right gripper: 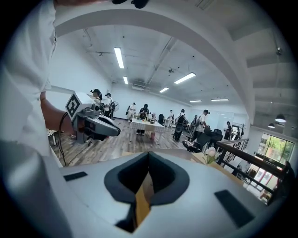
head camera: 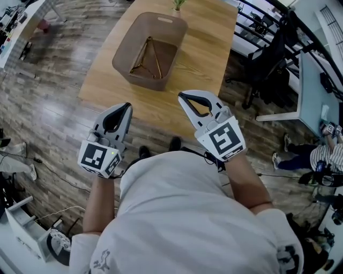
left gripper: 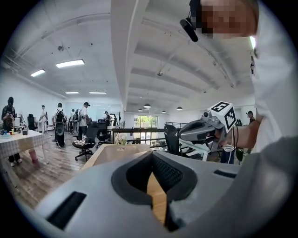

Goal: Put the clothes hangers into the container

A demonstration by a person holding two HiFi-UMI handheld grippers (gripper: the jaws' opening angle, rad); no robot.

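Hangers (head camera: 150, 58) are down inside the container (head camera: 161, 20), lying on its bottom, their thin arms meeting in a point toward 12 o'clock. How many are in there, I can't tell. The brown container sits on the wooden tabletop (head camera: 203, 69), toward its far end, with a small plant (head camera: 177, 4) just beyond it at 12 o'clock.

Now the tongs! Both hang in the air on the near side, at 6 o'clock from the container and well apart from it, just off the tabletop's near edge. The left tongs (head camera: 126, 106) are at 7 o'clock from the container, tips pointing up toward 12. Their own view shows the jaws pressed together along the front, only a sliver of tabletop showing lower in the seam, nothing held. The right tongs (head camera: 183, 96) are at 5 o'clock from the container, a touch farther forward than the left pair. Their jaws are closed tight too, dark pads meeting, and they hold nothing either. Each pair shows in the other's view, off to the side, marker cube facing the camera.

The person's pale shirt fills the head view's lower half. Wood-plank floor (head camera: 53, 107) spreads out at 9 o'clock, and a dark office chair (head camera: 268, 53) stands at 3 o'clock beside the tabletop.
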